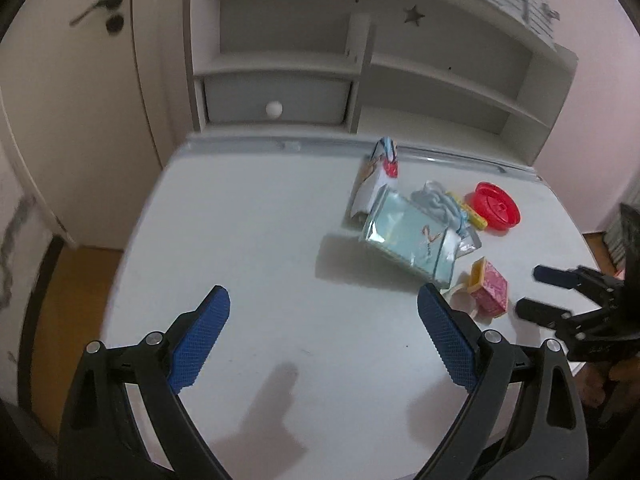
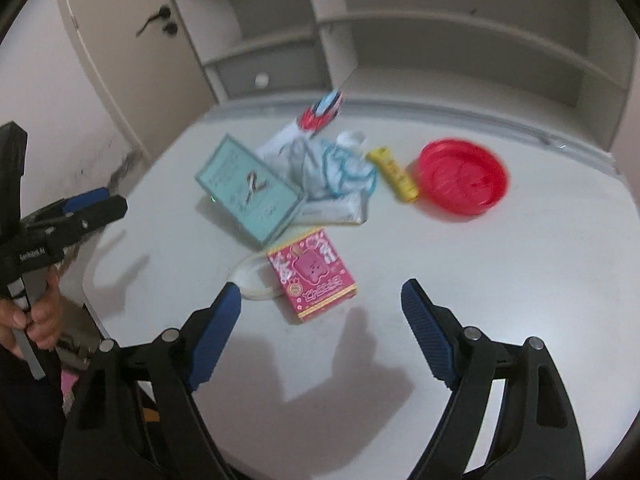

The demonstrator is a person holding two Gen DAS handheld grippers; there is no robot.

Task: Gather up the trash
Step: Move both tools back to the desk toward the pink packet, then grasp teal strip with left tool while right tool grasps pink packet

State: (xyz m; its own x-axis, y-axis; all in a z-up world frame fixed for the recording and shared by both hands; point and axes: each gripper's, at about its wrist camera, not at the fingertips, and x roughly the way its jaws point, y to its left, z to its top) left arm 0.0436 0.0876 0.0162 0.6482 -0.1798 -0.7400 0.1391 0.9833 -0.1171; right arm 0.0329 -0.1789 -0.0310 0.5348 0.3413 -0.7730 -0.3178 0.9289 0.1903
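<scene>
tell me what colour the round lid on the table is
Red lid, clearest in the right wrist view.

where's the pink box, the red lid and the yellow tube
pink box (image 2: 314, 280): right wrist view, on its printed top face
red lid (image 2: 464, 178): right wrist view, on the middle of its round face
yellow tube (image 2: 394, 176): right wrist view, on the middle of its body

2 wrist views, angled down, share table (image 1: 260, 240) clutter.
</scene>
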